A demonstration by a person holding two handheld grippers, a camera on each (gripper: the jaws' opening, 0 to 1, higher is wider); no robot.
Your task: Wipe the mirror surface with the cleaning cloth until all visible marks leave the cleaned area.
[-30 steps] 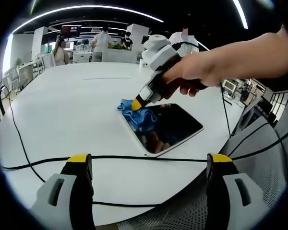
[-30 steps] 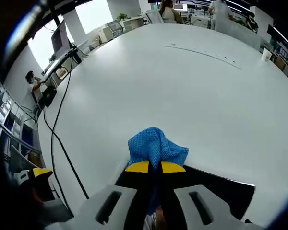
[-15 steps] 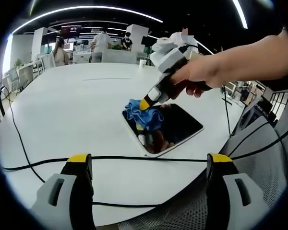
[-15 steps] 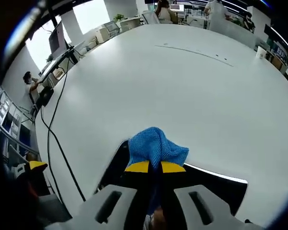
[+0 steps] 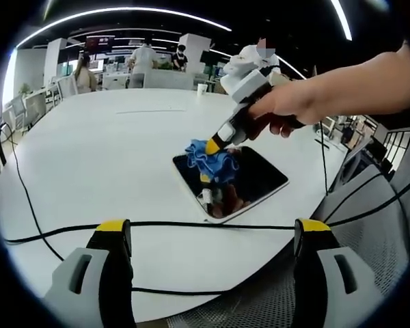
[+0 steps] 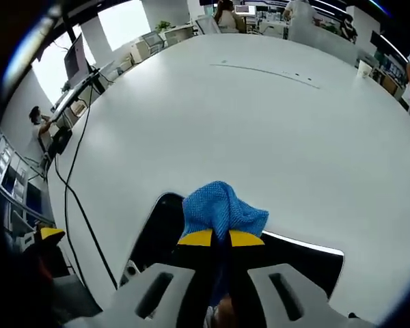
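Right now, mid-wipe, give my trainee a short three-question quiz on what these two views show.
1. True or false: the right gripper is shut on the blue cloth.
2. The cloth sits over which part of the mirror in the left gripper view: A) its left end, B) its right end, C) off the mirror altogether?
3. Fill in: the left gripper has its jaws ____ and holds nothing.

Key: 1 true; 2 A; 3 open.

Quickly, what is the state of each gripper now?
Left gripper: open, holding nothing.
Right gripper: shut on the blue cloth, over the mirror.
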